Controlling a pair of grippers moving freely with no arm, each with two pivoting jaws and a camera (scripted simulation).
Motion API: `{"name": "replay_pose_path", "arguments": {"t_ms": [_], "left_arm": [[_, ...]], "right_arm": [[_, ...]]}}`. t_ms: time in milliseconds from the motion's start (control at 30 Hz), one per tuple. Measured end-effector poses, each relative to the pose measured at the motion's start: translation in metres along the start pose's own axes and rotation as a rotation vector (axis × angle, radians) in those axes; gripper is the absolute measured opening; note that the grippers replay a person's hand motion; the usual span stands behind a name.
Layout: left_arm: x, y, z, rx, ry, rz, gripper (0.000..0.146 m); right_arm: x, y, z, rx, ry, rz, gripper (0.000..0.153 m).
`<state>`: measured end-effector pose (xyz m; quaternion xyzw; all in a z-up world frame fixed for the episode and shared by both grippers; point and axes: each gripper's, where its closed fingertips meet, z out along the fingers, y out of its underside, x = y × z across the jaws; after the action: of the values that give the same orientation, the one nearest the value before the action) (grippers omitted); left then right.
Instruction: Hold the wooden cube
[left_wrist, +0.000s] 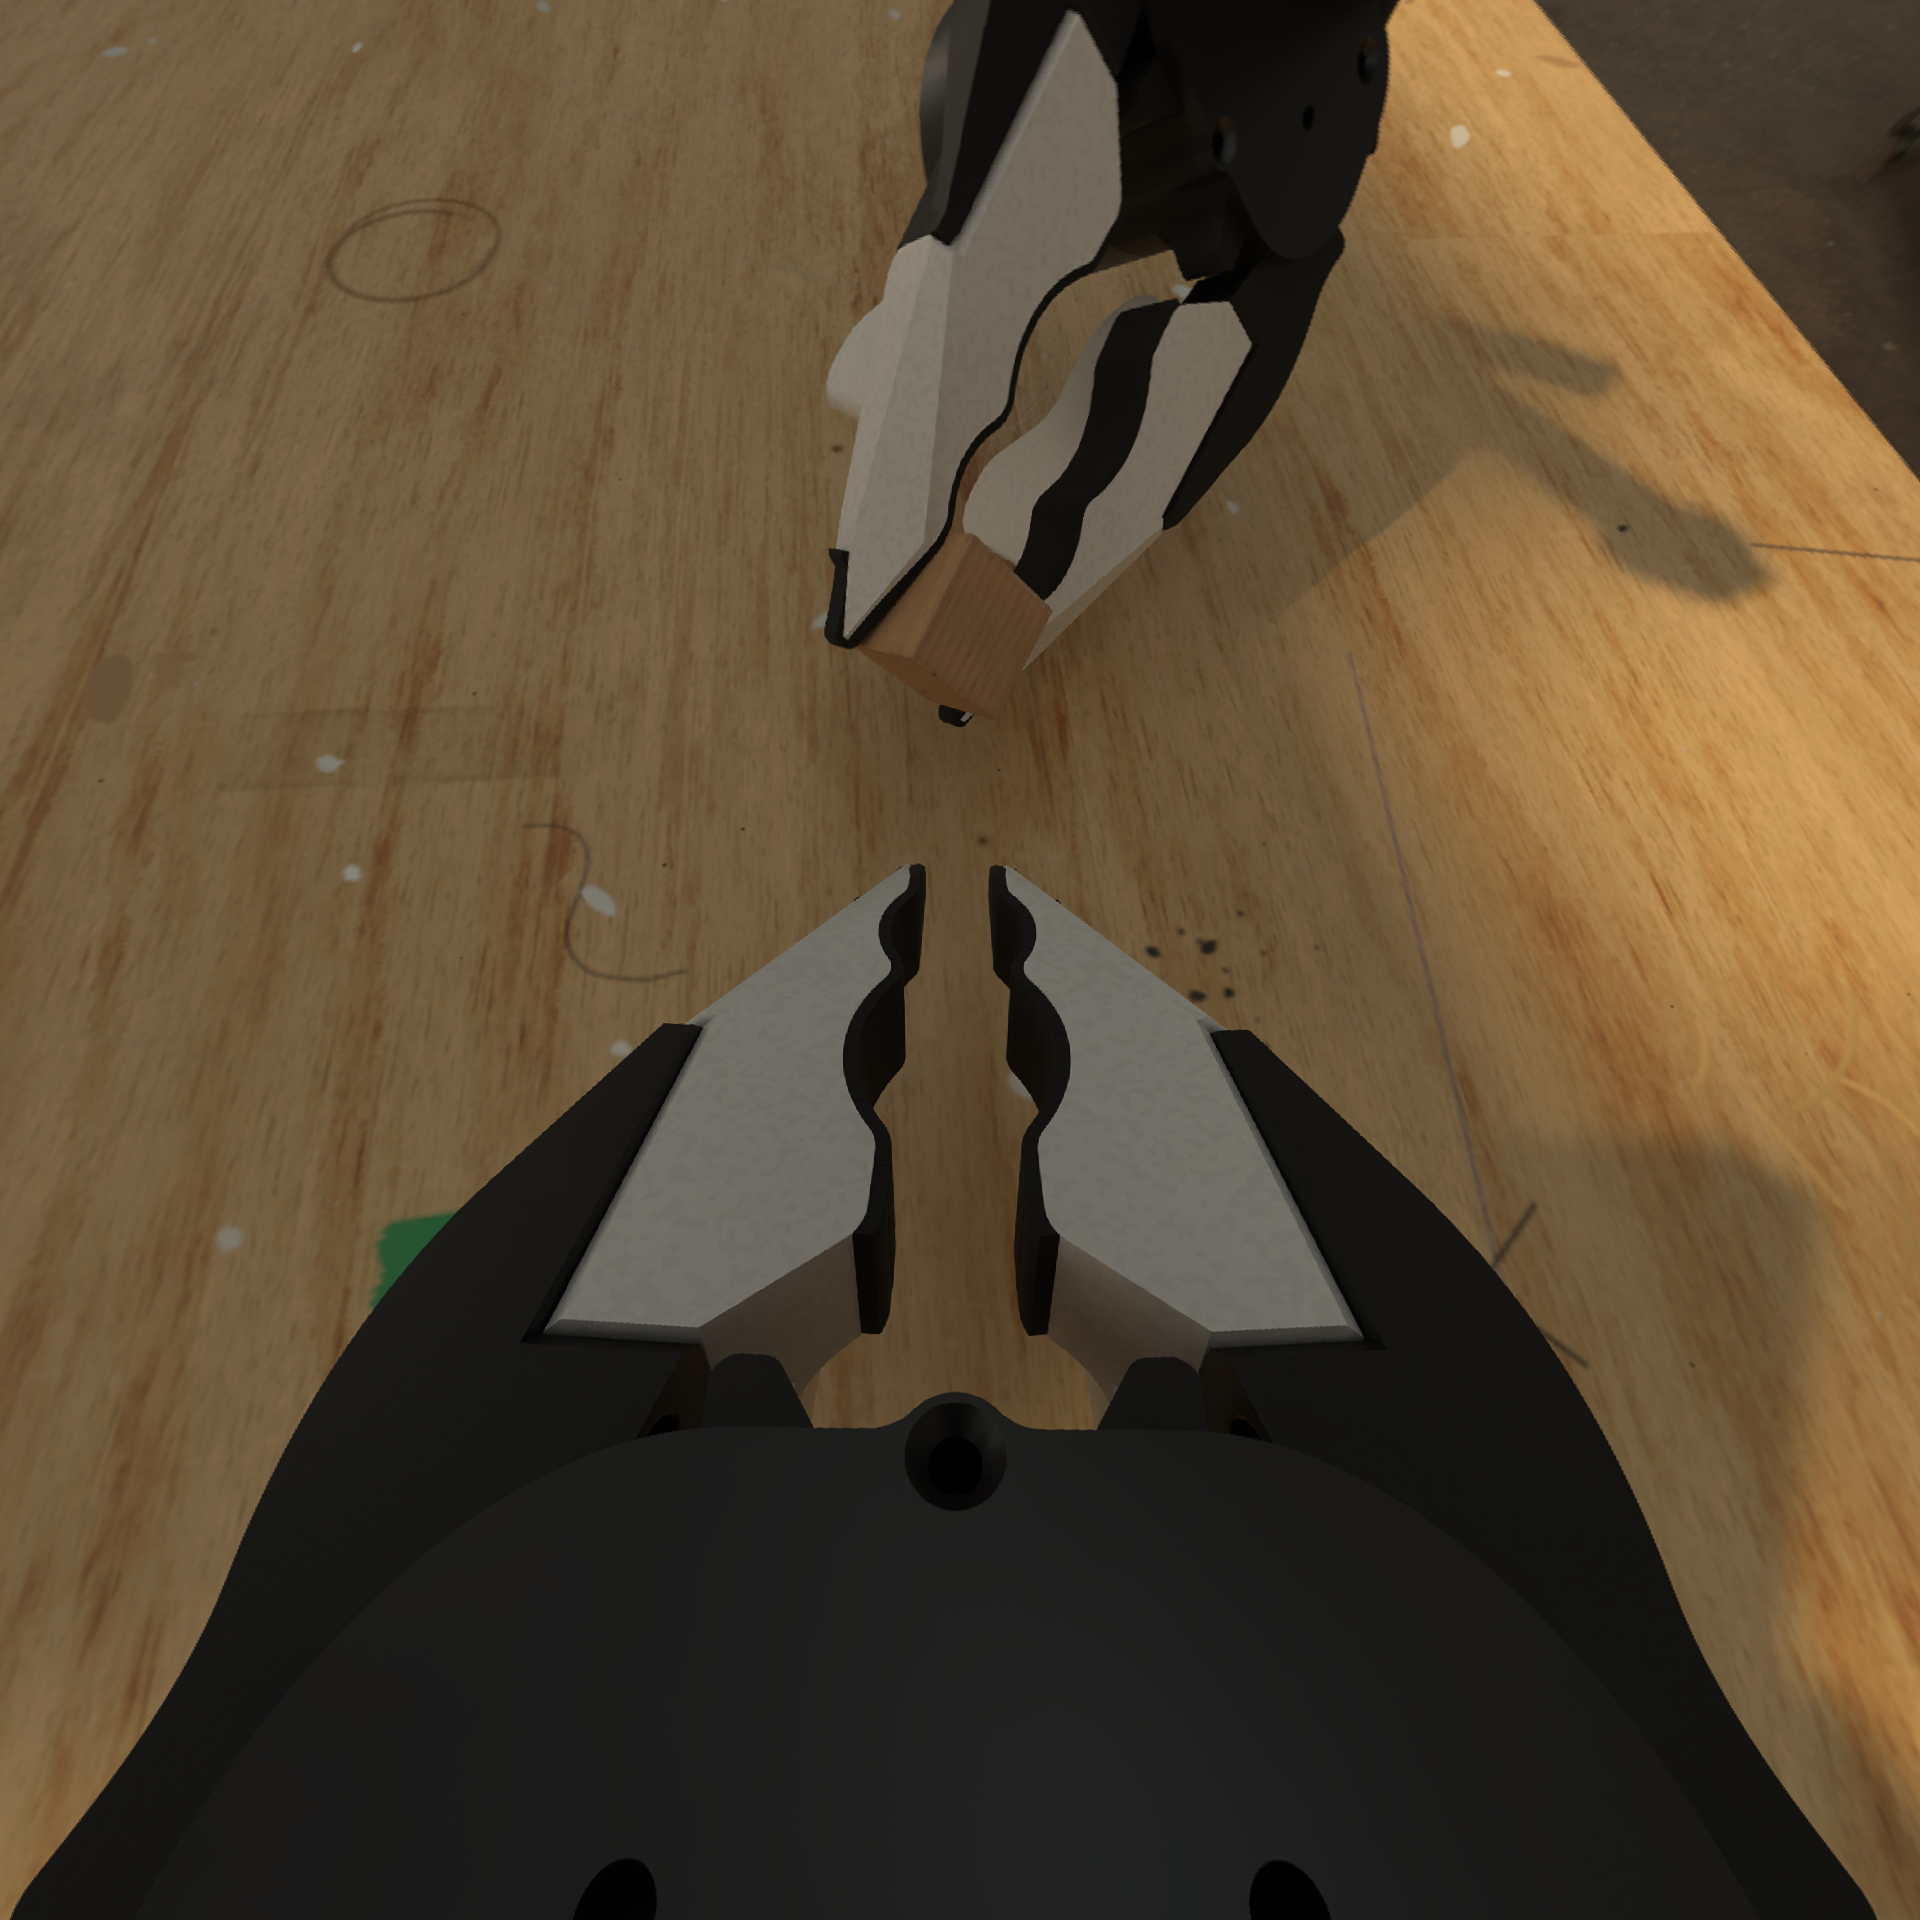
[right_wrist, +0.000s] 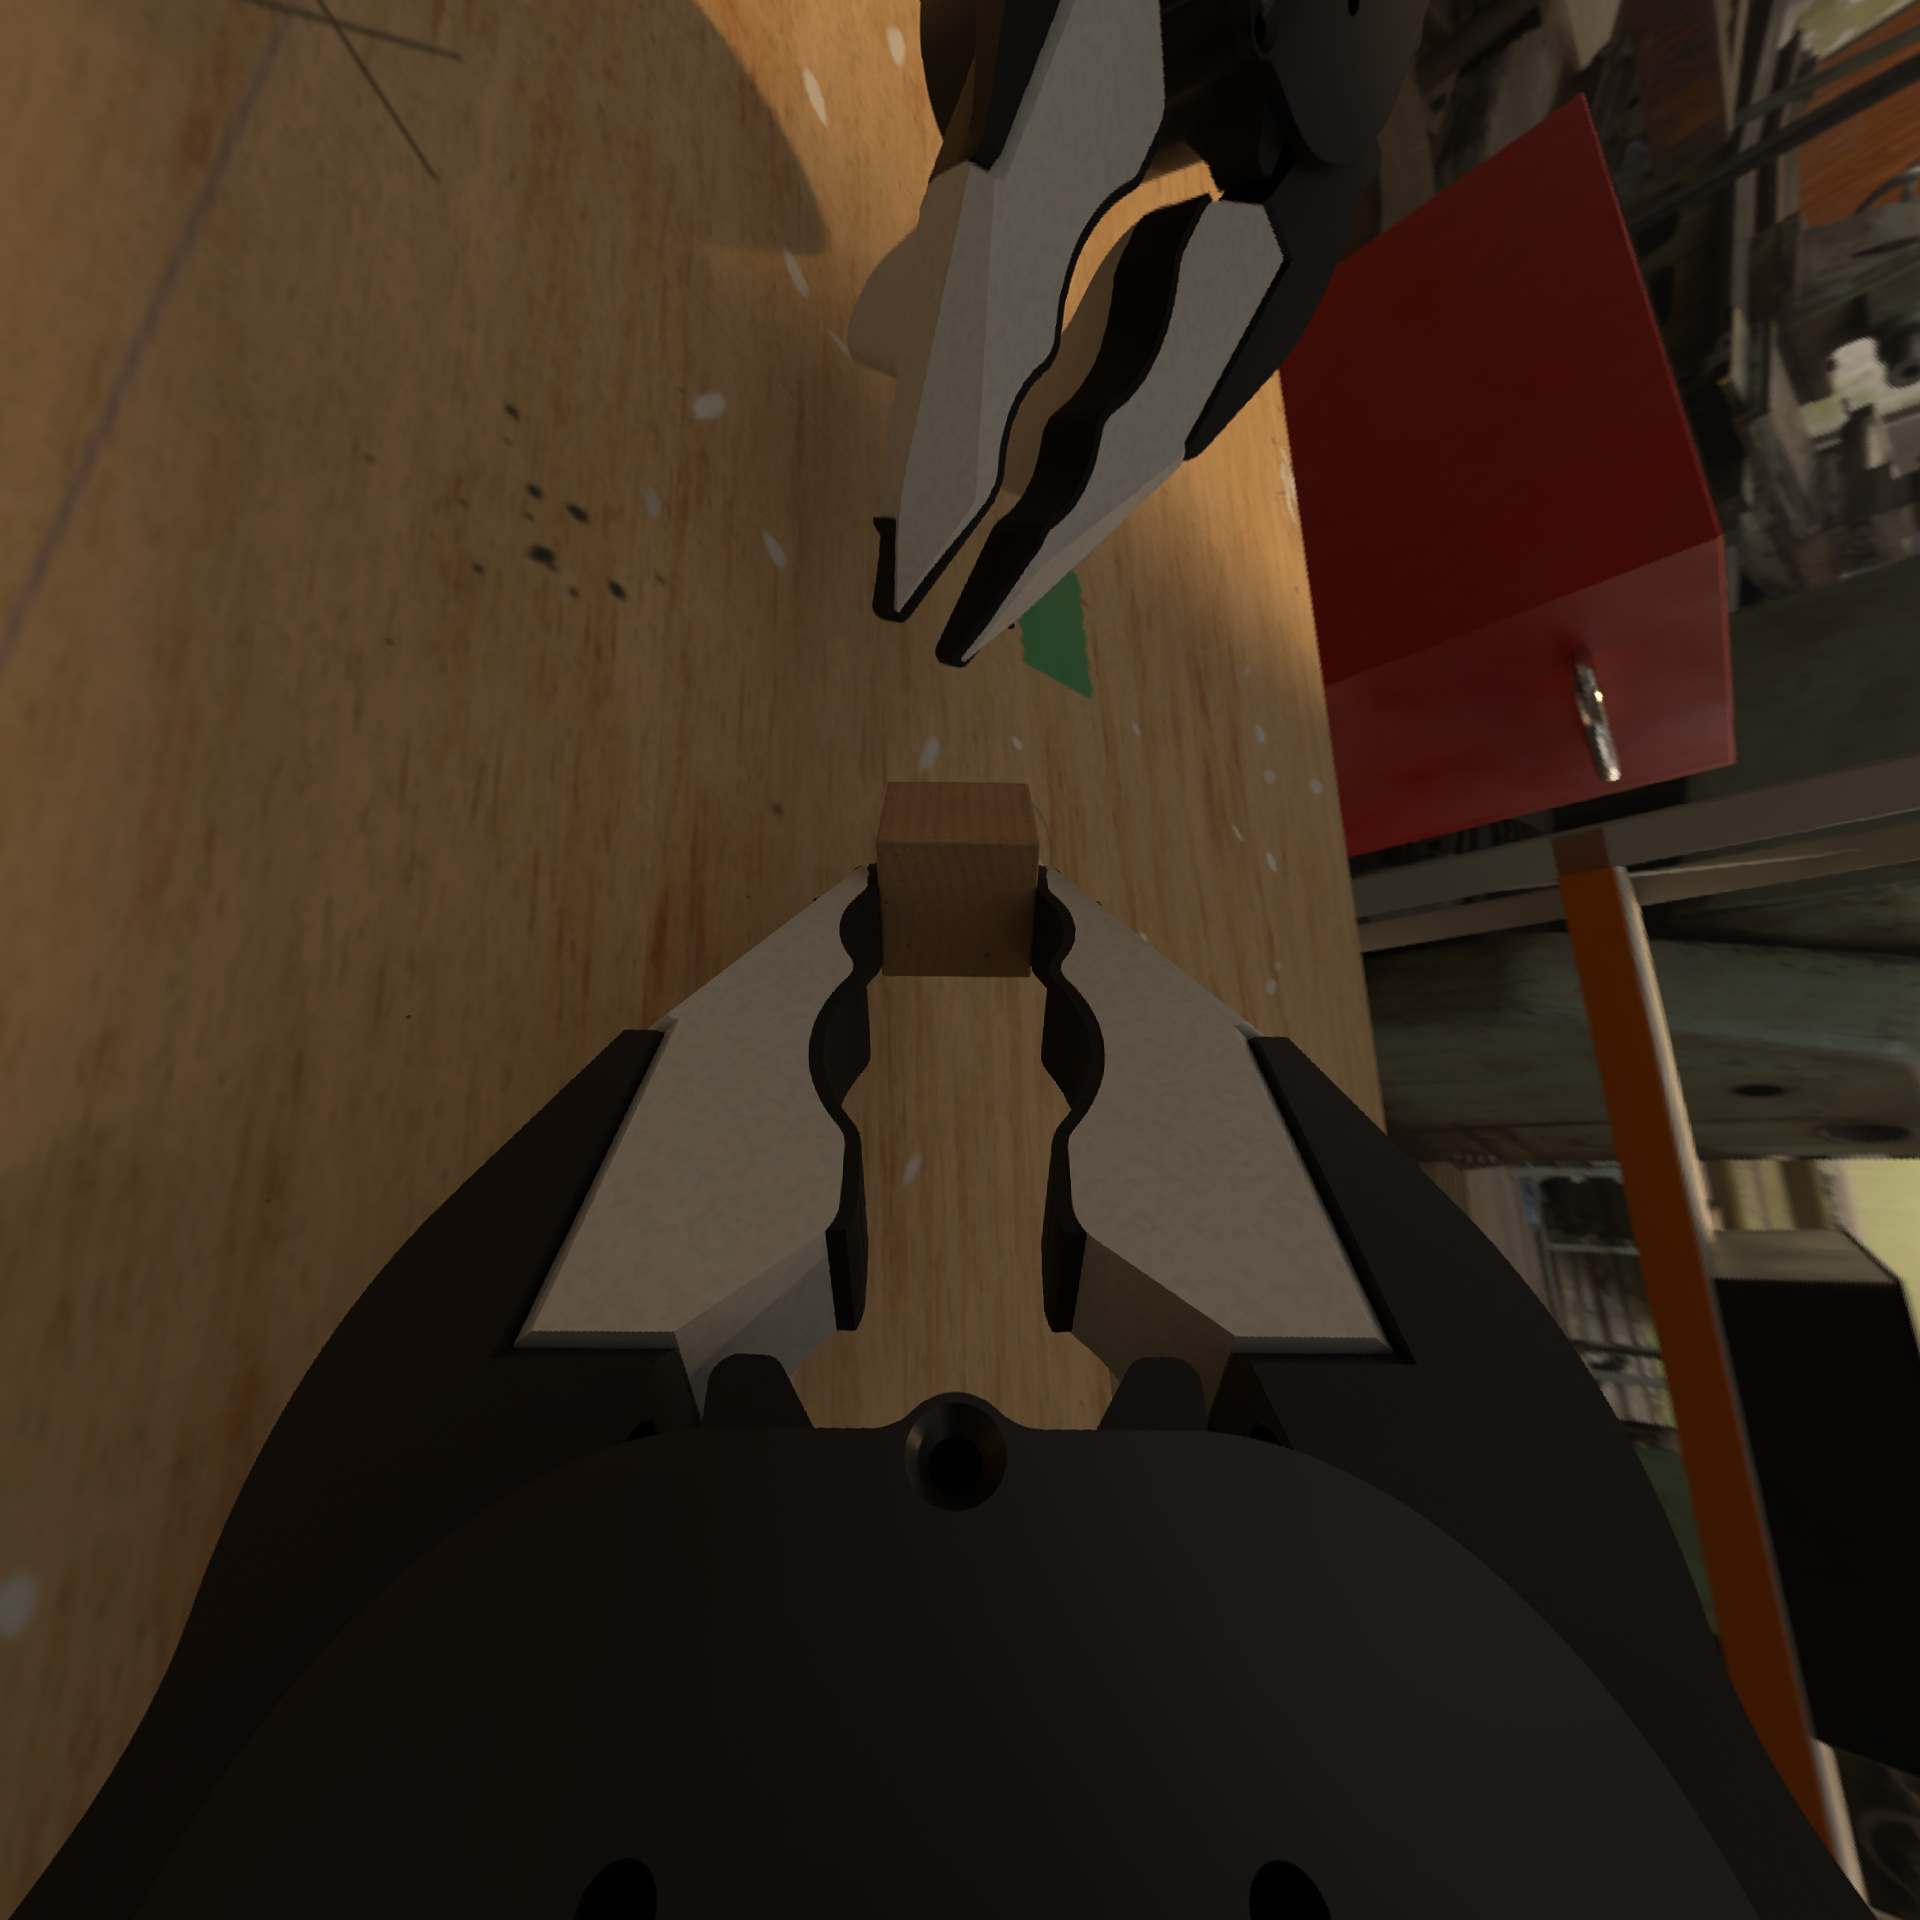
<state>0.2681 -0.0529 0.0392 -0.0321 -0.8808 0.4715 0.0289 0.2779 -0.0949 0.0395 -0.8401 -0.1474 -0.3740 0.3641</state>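
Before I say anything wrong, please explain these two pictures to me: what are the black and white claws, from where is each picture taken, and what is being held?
The claws are two grippers, each with two white fingers on a black body. Each carries its own camera that looks forward along its fingers, so each picture shows its own gripper large at the bottom and the other one farther off.

In the left wrist view, the left gripper holds nothing; its fingers stand nearly together with a narrow gap. Ahead of it, the right gripper pinches the wooden cube at its fingertips.

The right wrist view shows the same grip from close by: the wooden cube sits between the fingertips.

Below lies a wooden table with paint specks, pencil marks and a green patch. Beside it stands a red box.
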Motion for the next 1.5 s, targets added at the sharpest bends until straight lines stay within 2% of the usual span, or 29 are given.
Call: {"name": "replay_pose_path", "arguments": {"t_ms": [300, 467, 700, 900, 1033, 1333, 1400, 1500], "left_arm": [[0.0, 0.001, 0.003, -0.01, -0.059, 0.115, 0.012], [0.0, -0.009, -0.003, 0.045, -0.071, 0.152, 0.011], [-0.001, -0.043, -0.026, 0.133, -0.152, 0.241, 0.011], [0.005, -0.045, -0.026, 0.134, -0.156, 0.249, 0.012], [0.004, -0.051, -0.029, 0.146, -0.146, 0.245, 0.012], [-0.003, -0.053, -0.041, 0.167, -0.171, 0.189, 0.013], [-0.001, -0.053, -0.041, 0.156, -0.172, 0.201, 0.012], [0.002, -0.06, -0.046, 0.203, -0.166, 0.21, 0.012]], "right_arm": [[-0.003, -0.008, 0.001, 0.056, -0.032, 0.048, 0.028], [0.005, -0.017, -0.003, 0.098, -0.006, 0.052, 0.028], [0.035, -0.041, -0.02, 0.161, 0.076, -0.017, 0.028], [0.032, -0.064, -0.025, 0.235, 0.034, -0.036, 0.028], [0.038, -0.063, -0.029, 0.232, 0.062, -0.007, 0.028], [0.054, -0.03, -0.028, 0.016, 0.144, 0.002, 0.028], [0.051, -0.03, -0.025, 0.008, 0.135, -0.025, 0.028], [0.049, -0.035, -0.025, 0.081, 0.123, 0.034, 0.028]]}}
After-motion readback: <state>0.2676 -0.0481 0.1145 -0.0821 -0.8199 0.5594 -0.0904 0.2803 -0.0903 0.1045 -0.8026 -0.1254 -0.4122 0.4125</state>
